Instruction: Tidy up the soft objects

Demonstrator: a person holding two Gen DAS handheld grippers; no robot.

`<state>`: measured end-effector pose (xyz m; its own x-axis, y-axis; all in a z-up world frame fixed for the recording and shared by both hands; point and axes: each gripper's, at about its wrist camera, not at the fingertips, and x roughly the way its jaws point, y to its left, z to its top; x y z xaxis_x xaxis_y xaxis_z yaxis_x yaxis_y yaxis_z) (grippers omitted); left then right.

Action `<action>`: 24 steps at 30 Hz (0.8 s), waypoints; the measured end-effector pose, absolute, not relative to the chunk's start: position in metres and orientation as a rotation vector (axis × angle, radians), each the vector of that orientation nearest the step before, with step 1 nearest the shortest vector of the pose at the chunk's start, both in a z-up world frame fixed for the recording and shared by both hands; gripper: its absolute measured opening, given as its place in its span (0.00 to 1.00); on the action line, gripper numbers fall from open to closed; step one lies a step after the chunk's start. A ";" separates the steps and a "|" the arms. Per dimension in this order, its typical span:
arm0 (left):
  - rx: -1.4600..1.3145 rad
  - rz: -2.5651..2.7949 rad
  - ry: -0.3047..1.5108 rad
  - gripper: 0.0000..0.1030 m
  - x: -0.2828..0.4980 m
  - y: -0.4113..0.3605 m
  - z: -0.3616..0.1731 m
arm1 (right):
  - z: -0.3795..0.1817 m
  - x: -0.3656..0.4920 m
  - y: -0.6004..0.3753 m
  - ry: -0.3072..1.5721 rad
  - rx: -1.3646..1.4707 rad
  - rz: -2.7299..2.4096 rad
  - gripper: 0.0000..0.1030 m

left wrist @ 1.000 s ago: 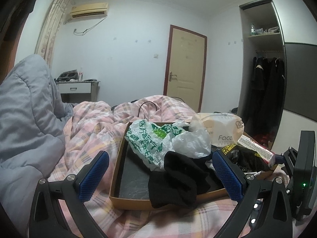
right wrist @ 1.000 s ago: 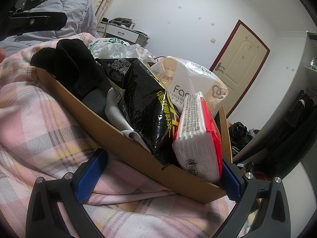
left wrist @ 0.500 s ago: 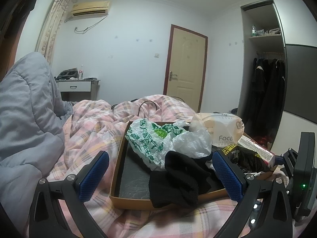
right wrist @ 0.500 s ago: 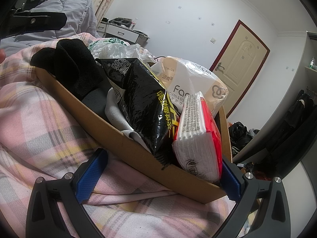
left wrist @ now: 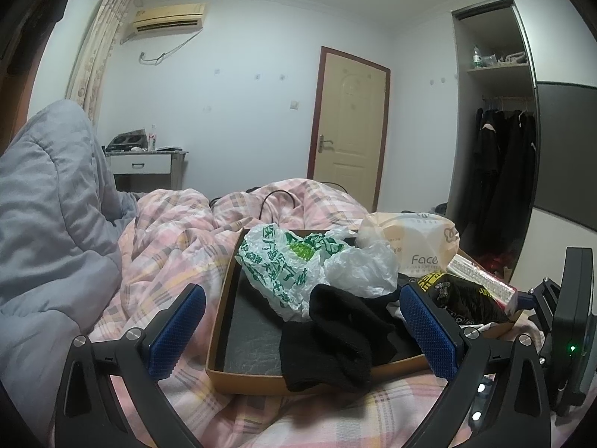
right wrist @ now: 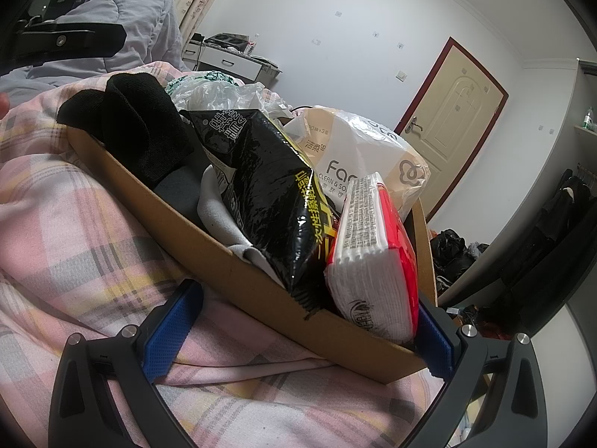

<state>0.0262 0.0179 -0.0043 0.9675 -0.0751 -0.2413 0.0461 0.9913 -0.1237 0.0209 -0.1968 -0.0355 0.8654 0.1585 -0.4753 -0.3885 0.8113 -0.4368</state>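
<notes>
Nothing has moved. Both grippers gape wide beside a cardboard box [left wrist: 257, 376] on a pink checked quilt [left wrist: 175, 231]: left gripper [left wrist: 302, 330] facing a black sock [left wrist: 335, 332], right gripper [right wrist: 304, 330] at the corner by a red tissue pack [right wrist: 377, 257], which only its view shows closely.

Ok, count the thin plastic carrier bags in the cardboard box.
2: a green-printed white bag at the box's middle, a plain white bag touching it beside the tissue pack. More may be hidden underneath.

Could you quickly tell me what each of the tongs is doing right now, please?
Left tongs: open, holding nothing, pointed at the black cloth.
Right tongs: open, holding nothing, low against the cardboard box.
</notes>
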 end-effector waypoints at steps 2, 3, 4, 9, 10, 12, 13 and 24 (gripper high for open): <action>-0.128 -0.063 0.249 1.00 0.026 0.020 -0.004 | -0.036 0.021 -0.197 0.438 -0.552 0.302 0.99; -0.132 -0.064 0.249 1.00 0.026 0.020 -0.004 | -0.035 0.021 -0.197 0.437 -0.552 0.302 0.99; -0.134 -0.065 0.250 1.00 0.026 0.020 -0.004 | -0.035 0.021 -0.197 0.438 -0.552 0.302 0.99; -0.133 -0.064 0.250 1.00 0.027 0.022 -0.004 | -0.035 0.021 -0.197 0.438 -0.553 0.302 0.99; -0.134 -0.064 0.250 1.00 0.027 0.022 -0.004 | -0.035 0.021 -0.197 0.438 -0.552 0.302 0.99; -0.135 -0.064 0.249 1.00 0.027 0.022 -0.004 | -0.035 0.021 -0.196 0.437 -0.552 0.302 0.99; -0.136 -0.064 0.248 1.00 0.027 0.022 -0.004 | -0.035 0.021 -0.197 0.438 -0.552 0.302 0.99; -0.355 -0.223 0.269 1.00 -0.018 0.028 0.018 | -0.036 0.026 -0.194 0.442 -0.555 0.296 0.99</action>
<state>-0.0175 0.0285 0.0184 0.9402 -0.2605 -0.2194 0.1668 0.9138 -0.3703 0.0257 -0.1940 -0.0356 0.8652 0.1510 -0.4781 -0.3847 0.8114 -0.4400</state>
